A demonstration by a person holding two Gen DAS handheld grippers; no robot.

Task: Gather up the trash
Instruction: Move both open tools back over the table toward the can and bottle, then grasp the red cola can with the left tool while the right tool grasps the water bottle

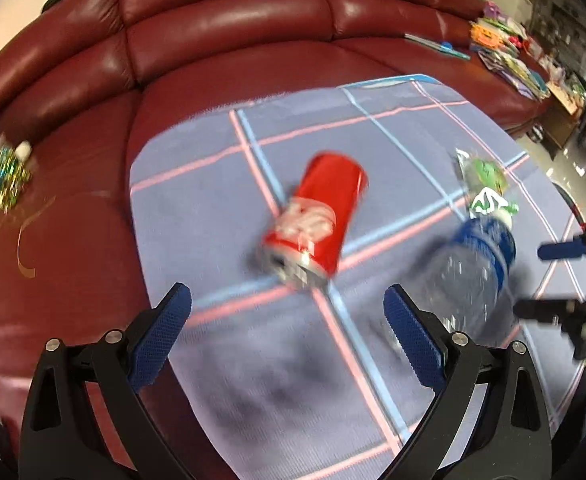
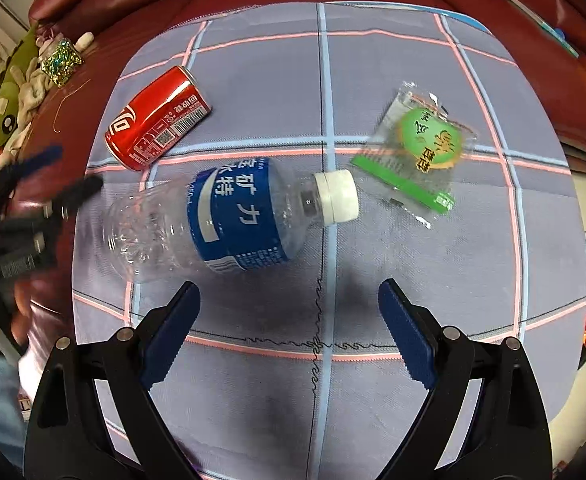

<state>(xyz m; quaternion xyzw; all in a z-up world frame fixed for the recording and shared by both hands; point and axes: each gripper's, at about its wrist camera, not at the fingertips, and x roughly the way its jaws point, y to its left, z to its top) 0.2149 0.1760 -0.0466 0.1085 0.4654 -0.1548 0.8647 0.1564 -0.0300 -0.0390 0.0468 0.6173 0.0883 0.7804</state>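
A red soda can [image 1: 315, 216] [image 2: 157, 119] lies on its side on a purple checked cloth [image 1: 221, 216] [image 2: 393, 248] spread over a red sofa. Beside it lie a clear plastic bottle [image 2: 229, 216] [image 1: 473, 268] with a blue label and white cap, and a green snack wrapper [image 2: 417, 148] [image 1: 485, 184]. My left gripper [image 1: 287, 304] hangs open just short of the can, nothing between its blue pads. My right gripper [image 2: 289, 296] stands open above the cloth, just near of the bottle. Each gripper shows at the edge of the other's view, blurred.
The red leather sofa [image 1: 221, 36] curves behind the cloth. Glittery ribbon and a white cloth [image 1: 1, 176] lie at its left, with a green stuffed toy [image 2: 5, 96]. Books and papers [image 1: 509, 56] are piled at the sofa's right end.
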